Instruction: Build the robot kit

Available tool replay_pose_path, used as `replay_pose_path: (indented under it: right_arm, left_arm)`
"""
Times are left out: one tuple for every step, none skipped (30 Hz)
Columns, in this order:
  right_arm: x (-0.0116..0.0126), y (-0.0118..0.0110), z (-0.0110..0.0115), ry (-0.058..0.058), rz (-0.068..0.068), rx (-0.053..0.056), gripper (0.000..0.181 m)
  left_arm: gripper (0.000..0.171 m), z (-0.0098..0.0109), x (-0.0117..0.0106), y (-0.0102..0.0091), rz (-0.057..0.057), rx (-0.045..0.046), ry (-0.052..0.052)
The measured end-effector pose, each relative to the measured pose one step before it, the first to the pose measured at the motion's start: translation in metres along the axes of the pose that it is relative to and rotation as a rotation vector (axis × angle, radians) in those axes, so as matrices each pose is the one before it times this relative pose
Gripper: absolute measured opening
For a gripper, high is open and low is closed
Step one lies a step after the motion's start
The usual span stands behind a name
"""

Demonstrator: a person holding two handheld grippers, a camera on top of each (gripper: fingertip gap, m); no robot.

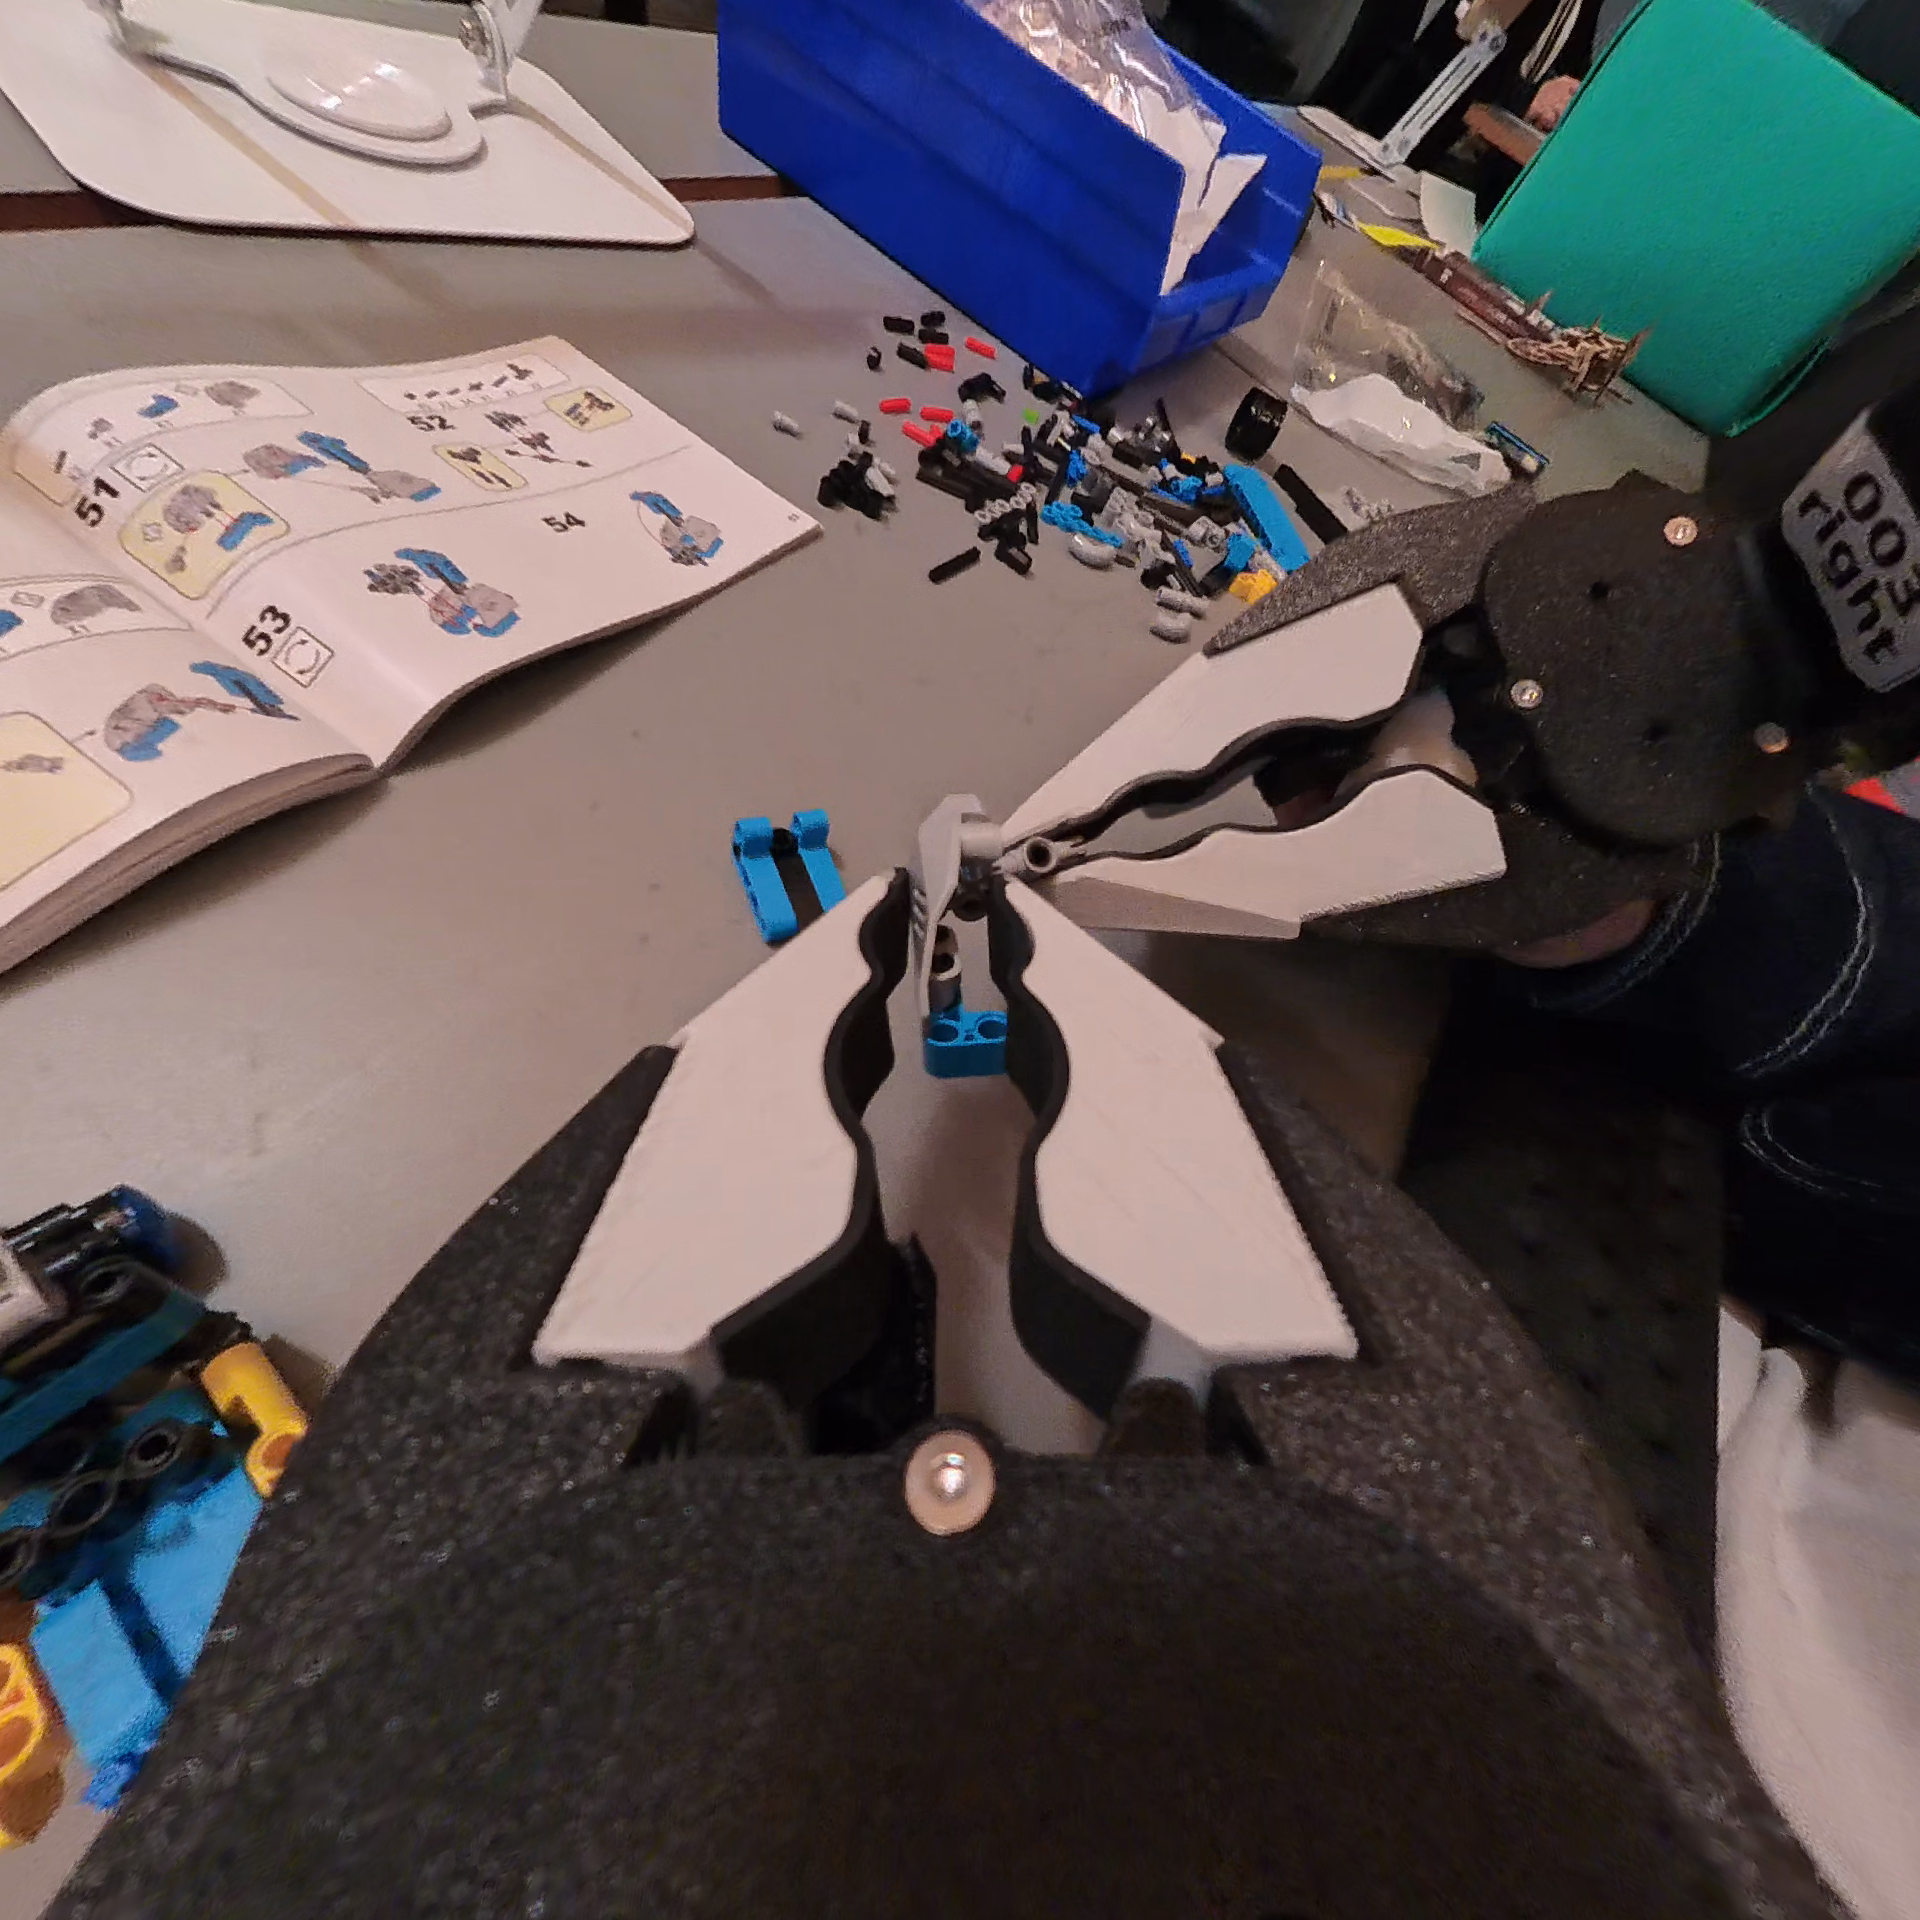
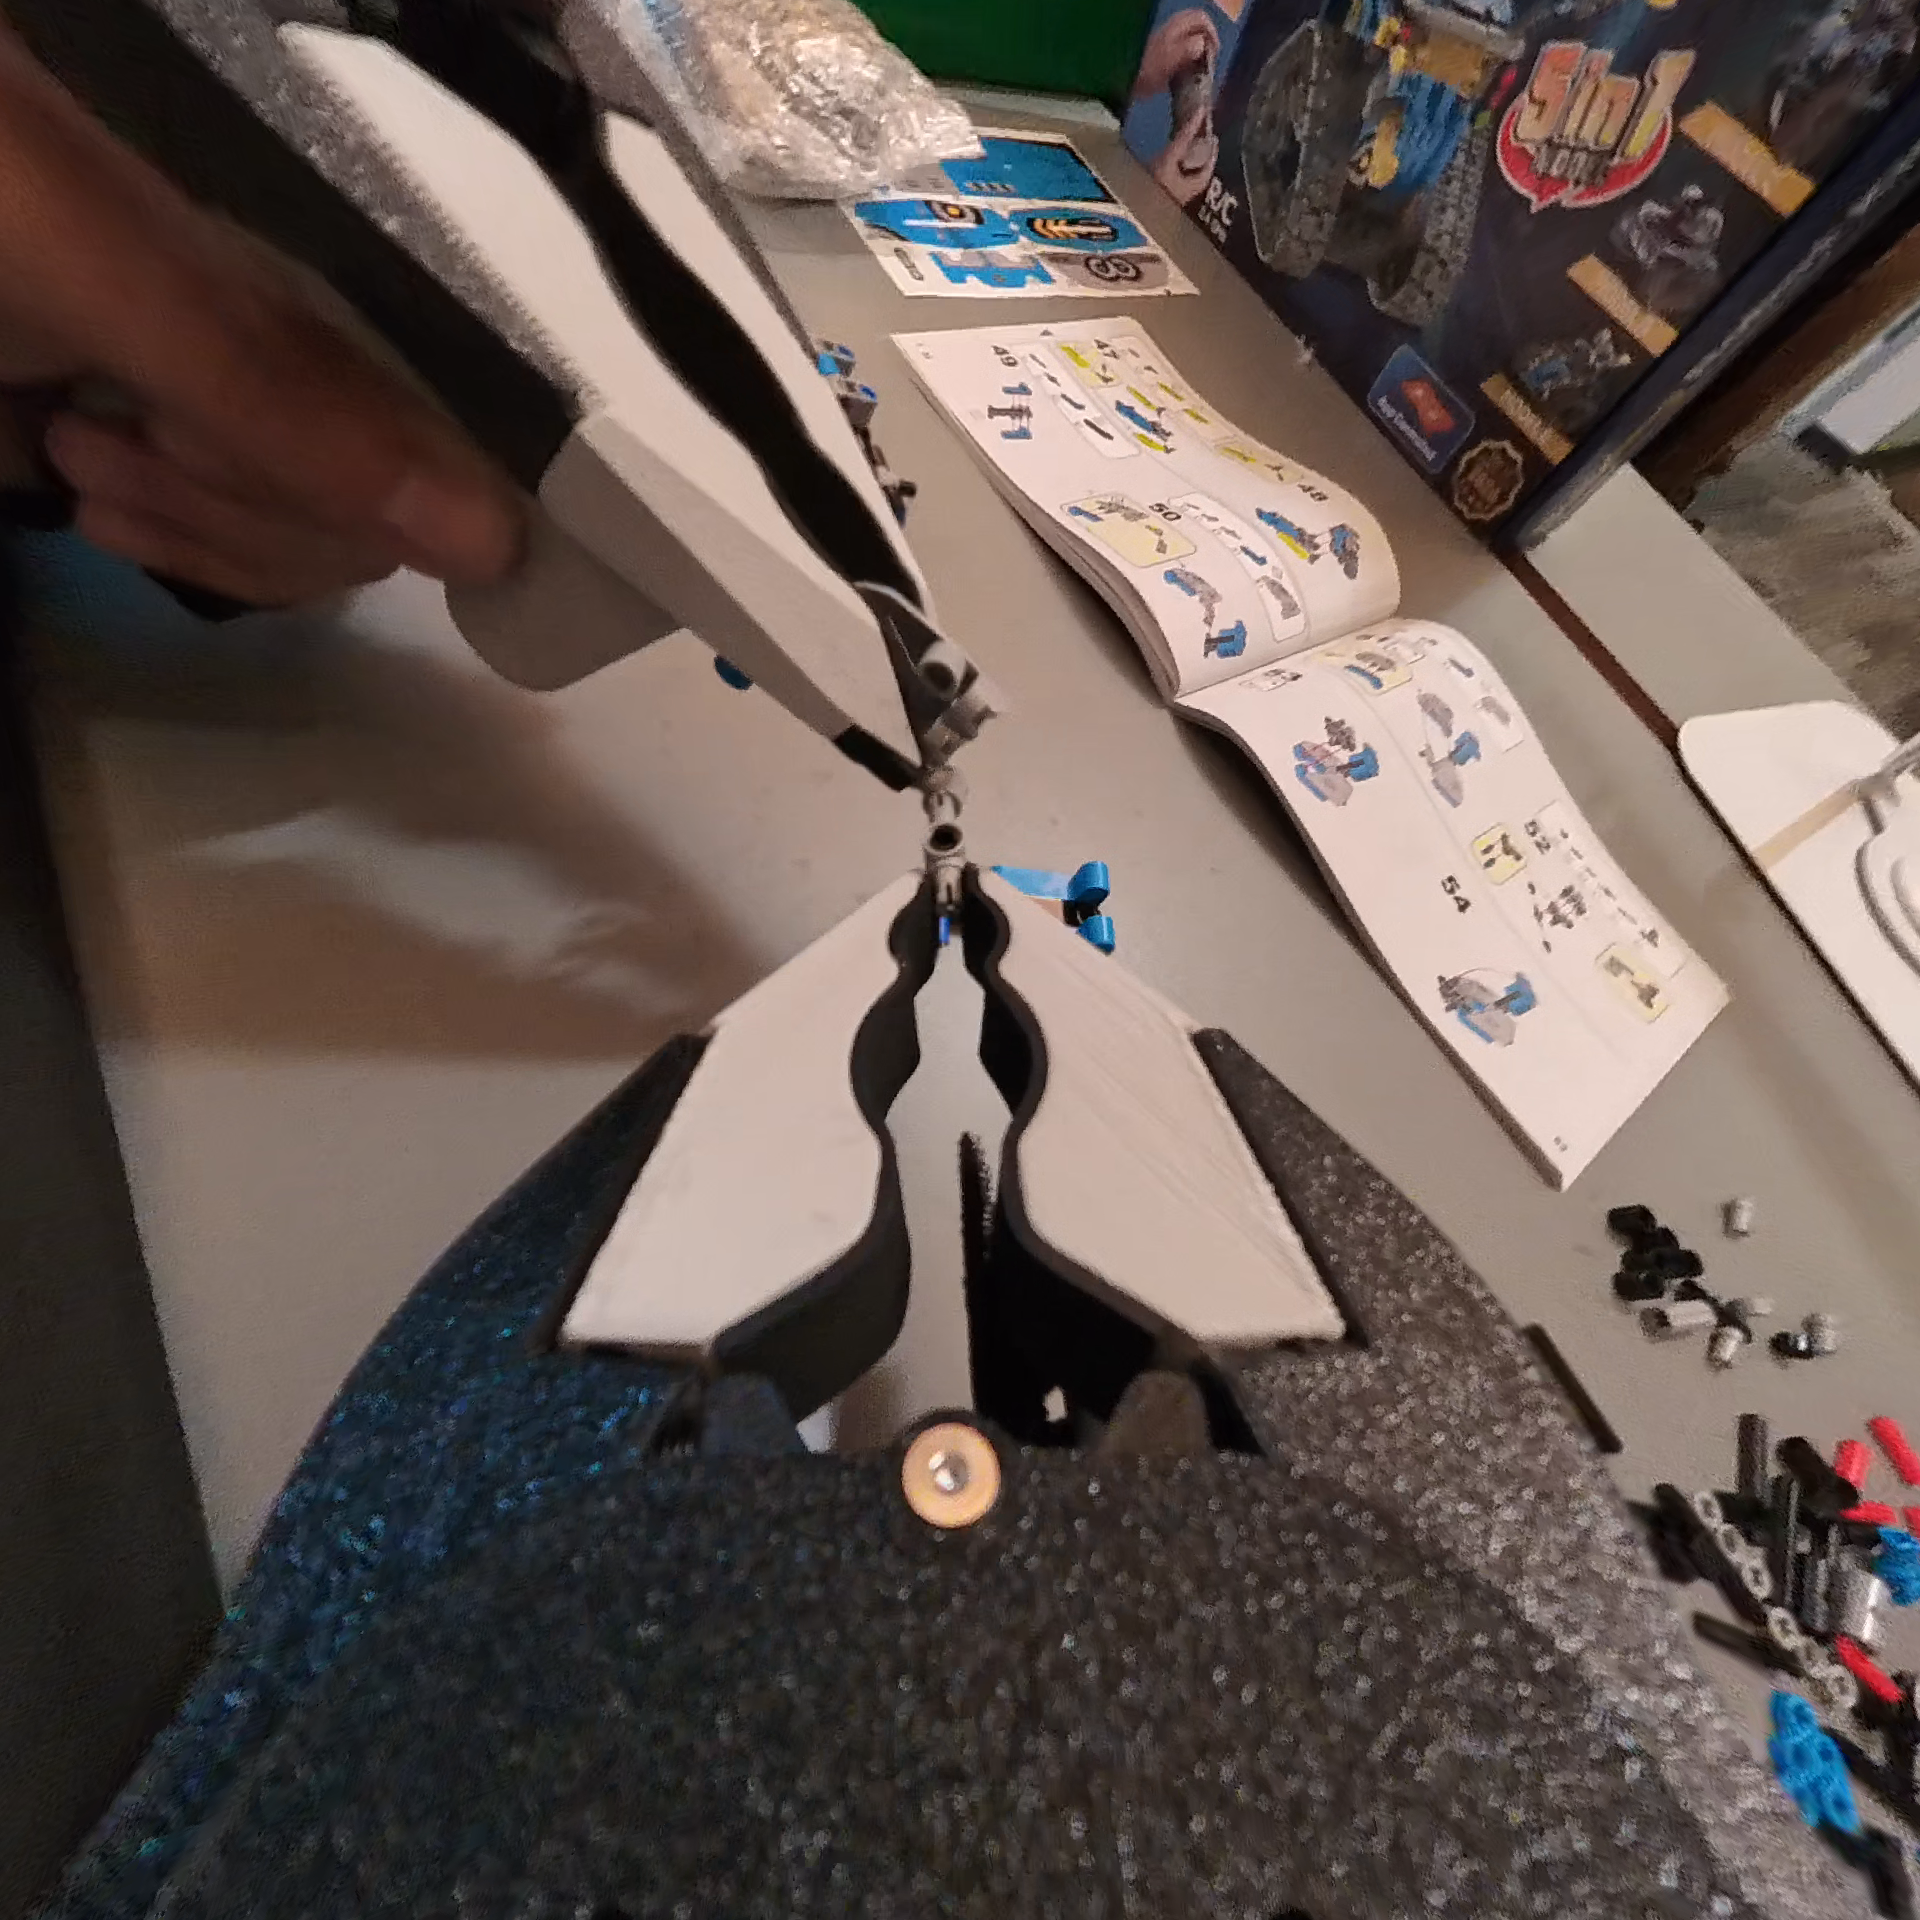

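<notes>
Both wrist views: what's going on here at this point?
A person holds two grippers tip to tip above a grey table. The left gripper is shut on a small grey and blue brick assembly. The right gripper is shut on a small grey connector right at the assembly's top. A blue piece lies just beyond, with an open instruction booklet, loose parts and a blue bin behind.

- Looks like a hobby or workshop bench: grey table [image 1: 644, 727], open instruction booklet [image 1: 343, 582], loose building-toy parts [image 1: 1091, 488]
- blue parts bin [image 1: 987, 177]
- kit box [image 2: 1507, 208], probably the set's packaging
</notes>
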State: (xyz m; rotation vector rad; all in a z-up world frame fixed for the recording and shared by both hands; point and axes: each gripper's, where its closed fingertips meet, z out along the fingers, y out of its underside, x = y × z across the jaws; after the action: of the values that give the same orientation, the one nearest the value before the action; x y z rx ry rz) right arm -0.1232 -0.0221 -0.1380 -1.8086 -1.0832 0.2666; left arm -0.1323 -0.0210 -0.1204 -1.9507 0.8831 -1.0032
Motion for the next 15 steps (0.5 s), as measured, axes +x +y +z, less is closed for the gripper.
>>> replay_pose_path:
  right_arm:
    - [0.00069,-0.00048,0.00023,0.0062,0.0117,-0.0031,0.003]
    - [0.00148,-0.00015,0.00011,0.017,-0.0027,-0.0067,0.003]
    - [0.00144,-0.00022,0.0,0.0197,-0.0059,-0.0053,0.003]
    - [0.00023,0.00098,0.00063,0.0114,-0.0009,-0.0146,0.003]
    - [0.00057,0.00147,0.00123,0.0134,-0.0011,-0.0162,0.003]
    - [0.00213,0.00162,0.00085,0.0212,-0.0025,-0.0156,0.003]
    - [0.00125,0.00171,0.0009,0.0176,0.0031,-0.0214,0.003]
    - [0.00107,0.00124,0.00084,0.019,-0.0078,-0.0175,0.003]
    - [0.00097,0.00086,0.00051,0.016,-0.0042,-0.01,0.003]
    - [0.00053,0.00069,0.00026,0.0074,0.007,-0.0085,0.003]
    - [0.00125,0.00075,0.00007,0.0083,0.0011,-0.0038,0.003]
    - [0.00061,0.00101,0.00037,0.0098,-0.0092,-0.0072,0.003]
    - [0.00123,0.00135,0.00031,0.0177,-0.0242,-0.011,0.003]
    - [0.00143,0.00074,0.00004,0.0188,-0.0269,-0.004,0.003]
    - [0.00055,0.00072,0.00005,0.0131,-0.0184,-0.0044,0.003]
  left_arm:
    - [0.015,-0.00002,-0.00062,-0.00091,-0.012,0.00723,0.0027]
    - [0.015,0.00053,-0.00053,-0.00043,-0.0147,0.00704,0.0033]
    - [0.015,0.00062,-0.00047,-0.0004,-0.0114,0.00479,0.0019]
    - [0.014,0.00071,-0.00108,0.00012,-0.0076,0.001,-0.0051]
    - [0.015,0.00159,-0.00129,0.00066,0.0015,-0.00119,-0.0136]
    - [0.014,0.00177,-0.0009,-0.00004,0.0076,0.00086,-0.0153]
    - [0.014,0.00174,-0.00111,-0.00009,0.0129,-0.00137,-0.02]
    - [0.014,0.00159,-0.00082,-0.00032,0.0217,-0.00011,-0.0229]
    - [0.014,0.00127,-0.00044,-0.00061,0.0175,0.00297,-0.0201]
    - [0.014,0.0011,-0.00003,-0.00036,0.0119,0.00424,-0.0158]
    - [0.014,0.00108,0.00003,-0.00021,0.0086,0.0022,-0.0109]
    - [0.014,0.00109,0.00003,0.00026,0.002,-0.00122,-0.0063]
    - [0.014,0.00132,0.00003,0.00062,-0.0081,-0.00295,0.0038]
    - [0.014,0.00084,0.00002,0.00015,-0.03,0.00002,0.016]
    - [0.014,0.00063,0.00005,0.00028,-0.0451,0.00148,0.0236]
